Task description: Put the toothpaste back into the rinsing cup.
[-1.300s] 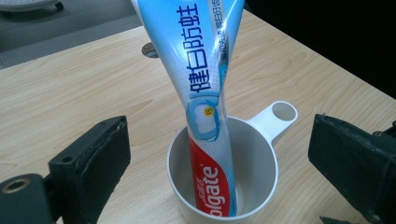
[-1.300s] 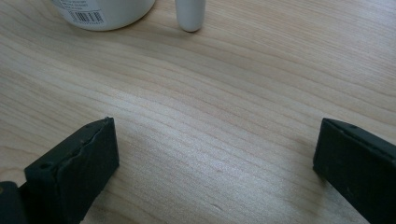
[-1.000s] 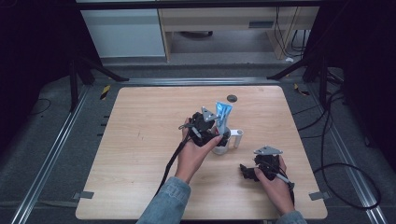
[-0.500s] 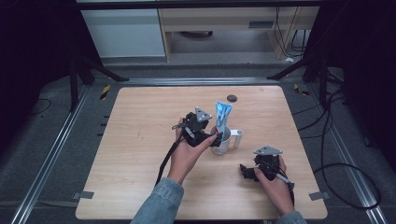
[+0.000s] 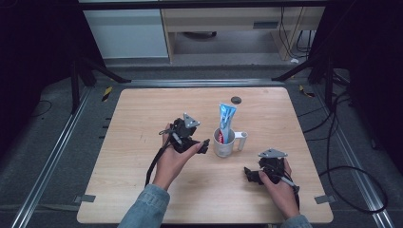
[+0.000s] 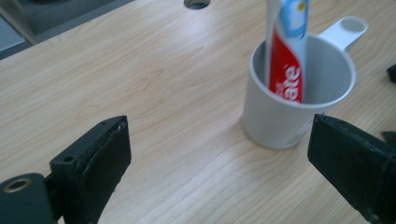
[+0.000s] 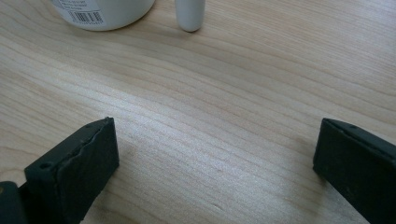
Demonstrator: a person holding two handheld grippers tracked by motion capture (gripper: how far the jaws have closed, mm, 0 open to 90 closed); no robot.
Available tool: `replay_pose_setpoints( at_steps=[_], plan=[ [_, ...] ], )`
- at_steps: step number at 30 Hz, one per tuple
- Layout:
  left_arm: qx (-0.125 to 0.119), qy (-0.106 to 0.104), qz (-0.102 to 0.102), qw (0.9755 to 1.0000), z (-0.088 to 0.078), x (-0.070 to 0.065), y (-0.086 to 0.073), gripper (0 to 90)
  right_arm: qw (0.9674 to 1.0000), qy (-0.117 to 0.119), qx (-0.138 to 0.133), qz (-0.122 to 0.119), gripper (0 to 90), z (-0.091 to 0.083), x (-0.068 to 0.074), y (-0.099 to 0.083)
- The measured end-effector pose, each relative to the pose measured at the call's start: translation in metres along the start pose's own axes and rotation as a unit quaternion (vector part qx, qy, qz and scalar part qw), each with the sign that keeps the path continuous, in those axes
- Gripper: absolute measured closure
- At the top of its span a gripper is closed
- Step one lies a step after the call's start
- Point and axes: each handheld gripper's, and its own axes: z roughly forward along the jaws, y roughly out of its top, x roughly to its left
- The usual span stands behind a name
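1. The tube (image 5: 225, 122) of toothpaste stands upright in the white cup (image 5: 223, 145), cap end down, its top half rising clear of the rim. The cup sits on the tabletop (image 5: 133, 118) slightly right of centre, handle pointing to about 3 o'clock in the high view.

2. The left gripper (image 5: 205, 145) is at the cup's 9 o'clock, just beside it but apart. Its jaws stand wide open and hold nothing; in the left gripper view the cup (image 6: 294, 93) lies ahead toward the right jaw, with bare wood between the two.

3. A second ago this gripper was up against the cup and tube; it has since drawn back to the left, leaving the tube (image 6: 287, 51) in the cup. That suggests the tube has been dropped in and let go, so the placing looks done.

4. The right gripper (image 5: 249, 174) rests on the tabletop at the cup's 5 o'clock, unmoved. Its jaws are also spread wide and empty, pointing at the cup's base (image 7: 105, 11).

5. A small dark hole (image 5: 235, 99) lies at the cup's 12 o'clock, near the far edge.
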Motion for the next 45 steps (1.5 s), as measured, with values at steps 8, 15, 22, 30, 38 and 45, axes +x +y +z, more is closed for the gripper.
replay_pose_setpoints(
  at_steps=[8,15,22,30,38,45],
  plan=[
    [0.023,0.016,-0.005,0.9996,-0.001,0.015,-0.027,5.8,1.0,0.0,0.0,0.0,0.4,0.0,0.0,0.0],
    [0.043,0.025,-0.017,0.9986,0.0,0.027,-0.049,5.9,1.0,0.0,-0.001,-0.001,0.4,0.0,0.0,0.0],
    [0.072,0.03,-0.026,0.9966,0.001,0.036,-0.07,5.7,1.0,0.0,-0.001,-0.001,0.4,0.0,0.0,0.0],
    [0.097,0.045,-0.064,0.9923,0.001,0.062,-0.099,5.8,1.0,0.0,-0.001,-0.001,0.4,0.0,0.0,0.0],
    [0.11,0.065,-0.092,0.9875,-0.006,0.084,-0.123,6.0,1.0,0.0,-0.001,-0.001,0.4,0.0,0.0,0.0],
    [0.114,0.078,-0.111,0.9842,-0.012,0.098,-0.139,6.0,1.0,-0.002,0.0,0.002,0.4,0.0,0.001,0.0]
  ],
)
